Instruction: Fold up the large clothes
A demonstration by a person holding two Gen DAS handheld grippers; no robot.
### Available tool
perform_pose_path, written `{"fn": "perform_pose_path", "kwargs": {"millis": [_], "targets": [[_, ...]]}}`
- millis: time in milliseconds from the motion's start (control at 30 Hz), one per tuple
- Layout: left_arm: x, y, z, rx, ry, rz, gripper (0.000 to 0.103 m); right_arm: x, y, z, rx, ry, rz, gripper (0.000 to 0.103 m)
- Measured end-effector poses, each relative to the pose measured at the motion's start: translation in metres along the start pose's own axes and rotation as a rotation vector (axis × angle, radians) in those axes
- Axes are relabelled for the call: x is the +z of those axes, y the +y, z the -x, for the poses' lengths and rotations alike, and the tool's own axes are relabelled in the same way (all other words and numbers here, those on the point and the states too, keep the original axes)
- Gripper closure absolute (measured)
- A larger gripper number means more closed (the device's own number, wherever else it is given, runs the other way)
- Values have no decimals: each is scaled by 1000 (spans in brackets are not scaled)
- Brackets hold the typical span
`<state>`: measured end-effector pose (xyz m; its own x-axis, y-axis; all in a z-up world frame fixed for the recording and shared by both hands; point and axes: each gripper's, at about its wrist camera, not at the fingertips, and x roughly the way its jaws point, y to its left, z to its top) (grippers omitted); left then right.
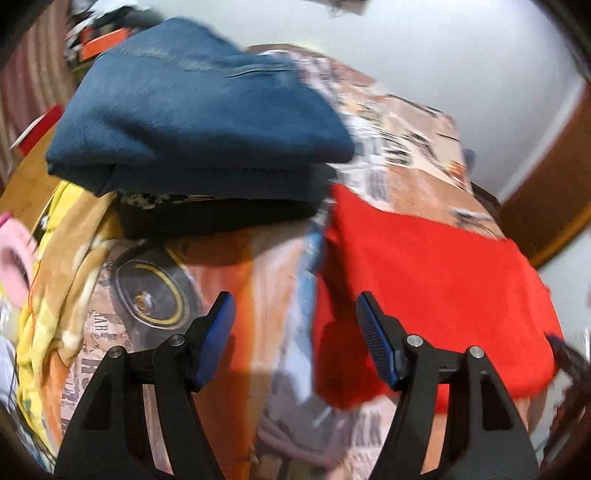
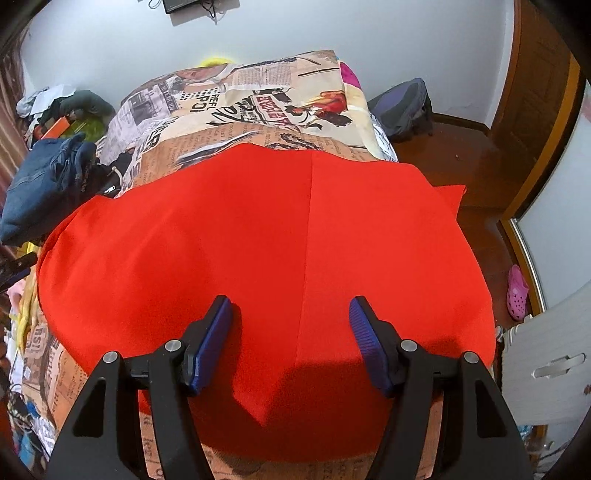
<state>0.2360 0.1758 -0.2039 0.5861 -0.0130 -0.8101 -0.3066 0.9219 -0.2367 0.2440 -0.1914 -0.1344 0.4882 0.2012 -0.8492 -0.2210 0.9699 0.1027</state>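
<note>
My right gripper [image 2: 290, 306] hangs over the red garment [image 2: 258, 236] with its blue-padded fingers [image 2: 214, 343] spread wide and nothing between them. My left gripper [image 1: 295, 306] is equally wide and empty, poised above the bedspread [image 1: 258, 280] just beside the garment's left edge; that view is smeared with motion blur, so I read fine detail there with caution.

The biggest thing I see is the bed, covered in a bedspread [image 2: 229, 136] printed like old newspaper pages and posters. A matching pillow [image 2: 280, 96] lies at its far end against the pale wall [image 2: 332, 29].

The red garment [image 1: 436, 280] lies spread flat across most of the near half of the bed. From my right camera a straight crease runs down its middle, and near my fingers one layer overlaps another, ending in a point at the near edge. Its far right corner hangs past the side of the bed.

To the left of the red cloth sits a stack of folded clothes: a blue fleece piece [image 1: 192, 110] on top, a dark item [image 1: 218, 218] beneath it. From the right camera a pile of denim-blue clothing [image 2: 44, 184] shows at the bed's left edge. A yellow patterned cloth [image 1: 48, 288] lies bunched along the near left.

Beyond the bed's right side I make out a wooden floor [image 2: 443, 147], a dark backpack [image 2: 402, 107] against the wall, and a small pink clog [image 2: 517, 291].
</note>
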Motion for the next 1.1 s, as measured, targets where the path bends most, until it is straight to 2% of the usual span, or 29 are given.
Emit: {"fn": "perform_pose_path", "kwargs": {"millis": [100,133,233,300,400,433,533,567,667,767,967,1100], "targets": [[-14,-12,1,-86,47,-46,31,-2,1,2,1,-1,-2,41],[-16,-15,-3,-93,62,-53,30,-3,1,2,0,0,-3,41],[-27,-16,-18,-47,113,-67,31,-6,0,2,-1,-1,-11,41],[-32,-7,-30,9,123,-55,30,-8,0,3,-4,-3,-11,41],[-34,10,-35,70,97,-15,26,-10,0,5,-14,-7,3,41],[-33,17,-36,108,84,-5,26,-11,1,6,-18,-9,10,41],[-33,41,-37,327,75,6,26,-13,0,7,-22,-12,19,41],[-35,49,-34,326,82,29,26,-13,0,7,-22,-12,19,41],[-39,66,-16,244,77,96,26,-13,0,7,-23,-15,14,41],[-37,62,3,188,52,107,26,-10,1,7,-27,-14,9,41],[-31,24,24,-13,33,135,26,-4,8,14,-37,-36,28,41],[-34,-3,15,-183,91,192,26,-1,17,23,-34,-63,62,41]]}}
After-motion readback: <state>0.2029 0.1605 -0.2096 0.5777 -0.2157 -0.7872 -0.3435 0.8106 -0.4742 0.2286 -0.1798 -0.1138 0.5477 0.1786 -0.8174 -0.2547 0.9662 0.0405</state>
